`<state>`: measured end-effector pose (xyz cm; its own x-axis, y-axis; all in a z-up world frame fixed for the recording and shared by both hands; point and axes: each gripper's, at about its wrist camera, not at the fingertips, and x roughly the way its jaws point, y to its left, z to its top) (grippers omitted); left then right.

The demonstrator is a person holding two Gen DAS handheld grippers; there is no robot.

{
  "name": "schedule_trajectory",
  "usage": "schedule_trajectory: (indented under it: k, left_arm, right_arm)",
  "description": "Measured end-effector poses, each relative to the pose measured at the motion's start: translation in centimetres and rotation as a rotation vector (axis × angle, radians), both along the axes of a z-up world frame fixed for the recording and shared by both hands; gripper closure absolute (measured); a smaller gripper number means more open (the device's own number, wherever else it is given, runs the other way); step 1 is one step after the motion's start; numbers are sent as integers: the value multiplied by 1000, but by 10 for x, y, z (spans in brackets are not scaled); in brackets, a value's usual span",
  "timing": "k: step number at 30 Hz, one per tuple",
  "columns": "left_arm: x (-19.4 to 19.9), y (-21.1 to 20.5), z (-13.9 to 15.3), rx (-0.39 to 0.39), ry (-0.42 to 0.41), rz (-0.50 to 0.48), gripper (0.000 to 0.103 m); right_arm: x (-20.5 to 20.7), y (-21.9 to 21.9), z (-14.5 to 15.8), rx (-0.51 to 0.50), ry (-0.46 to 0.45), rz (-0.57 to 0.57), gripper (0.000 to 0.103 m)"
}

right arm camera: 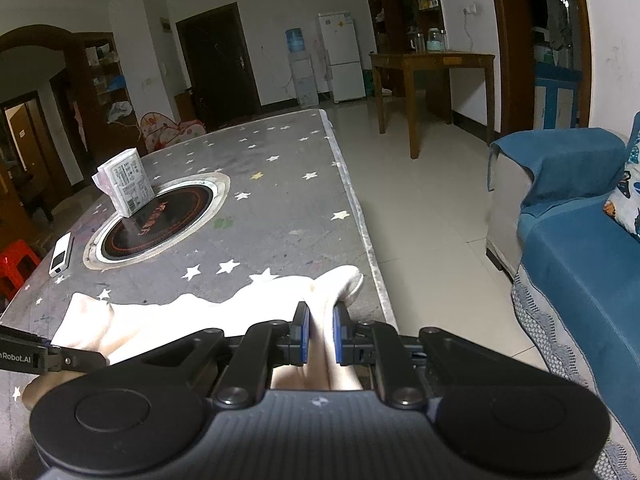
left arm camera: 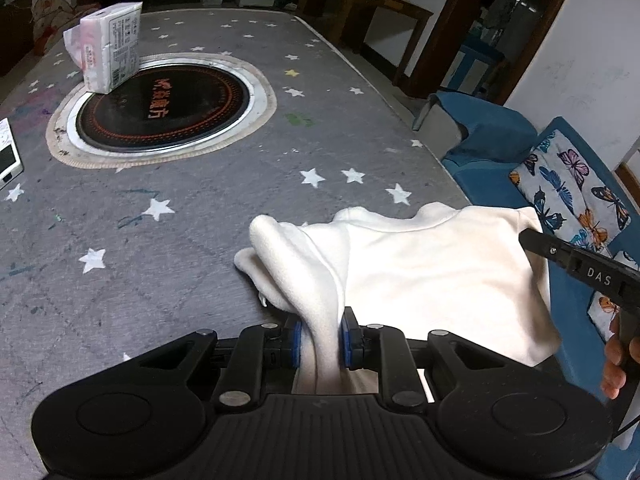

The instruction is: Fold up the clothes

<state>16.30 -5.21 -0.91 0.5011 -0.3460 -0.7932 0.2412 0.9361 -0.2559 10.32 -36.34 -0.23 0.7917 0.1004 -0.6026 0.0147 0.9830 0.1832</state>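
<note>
A white fleece garment [left arm camera: 420,276] is stretched between my two grippers above the near right corner of the grey star-patterned table [left arm camera: 180,240]. My left gripper [left arm camera: 320,340] is shut on a bunched fold of the garment at its left end. My right gripper [right arm camera: 320,334] is shut on the garment's other end [right arm camera: 324,296], near the table's right edge. In the left wrist view the right gripper's finger [left arm camera: 536,240] reaches the cloth's far right corner. In the right wrist view the garment [right arm camera: 180,316] sags toward the left gripper's finger [right arm camera: 76,360].
A round black induction hob [left arm camera: 164,108] is set in the table's middle, with a tissue pack [left arm camera: 110,46] on its far rim. A white device [right arm camera: 60,256] lies at the table's left. A blue sofa [right arm camera: 580,248] with a butterfly cushion [left arm camera: 572,188] stands to the right.
</note>
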Motion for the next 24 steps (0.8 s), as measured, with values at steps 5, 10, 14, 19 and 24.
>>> schedule_trajectory:
  k: [5,10,14,19,24]
  left_arm:
    - [3,6,-3,6,7,10,82]
    - [2,9,-6,19,13,16,74]
    - [0,11,-9,35,14,21,68]
    - [-3,15,-9,57,4,27,57]
    - [-6,21,-7,76,-13,42,50]
  right_arm:
    - [5,2,-6,4,16,7,92]
    - [8,2,-13,-3,39,1,91]
    - [8,1,-15,-18,49,-9,87]
    - [6,2,-14,-38,56,-5,86]
    - [-2,11,-11,-54,64,40,81]
